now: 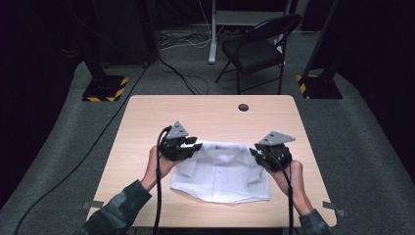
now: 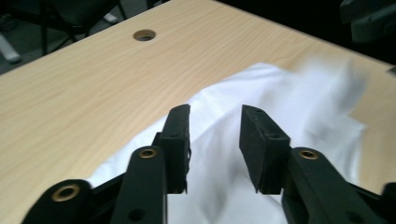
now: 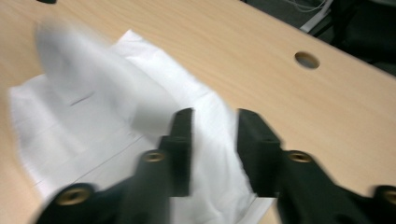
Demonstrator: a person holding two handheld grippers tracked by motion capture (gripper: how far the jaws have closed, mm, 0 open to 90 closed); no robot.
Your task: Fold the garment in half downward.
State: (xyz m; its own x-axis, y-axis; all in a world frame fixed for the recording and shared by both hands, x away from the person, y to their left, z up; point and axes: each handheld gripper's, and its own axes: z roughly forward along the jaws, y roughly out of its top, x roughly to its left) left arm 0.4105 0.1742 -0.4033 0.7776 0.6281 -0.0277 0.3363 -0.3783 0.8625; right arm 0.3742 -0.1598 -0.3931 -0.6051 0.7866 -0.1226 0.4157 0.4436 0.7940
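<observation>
A folded white shirt (image 1: 222,171) lies flat on the light wooden table (image 1: 205,112), toward its near edge. My left gripper (image 1: 195,146) hovers at the shirt's far left corner. In the left gripper view its jaws (image 2: 215,140) stand apart over the white cloth (image 2: 280,107), with nothing pinched between them. My right gripper (image 1: 254,152) sits at the shirt's far right corner. Its jaws (image 3: 215,144) are also parted above the cloth (image 3: 93,116), which looks blurred at the upper left of that view. A hand holds each gripper from below.
A round cable hole (image 1: 243,107) sits near the table's far edge. Beyond the table stand a black folding chair (image 1: 259,49) and stand bases with yellow-black tape (image 1: 105,88). Bare wood surrounds the shirt on every side.
</observation>
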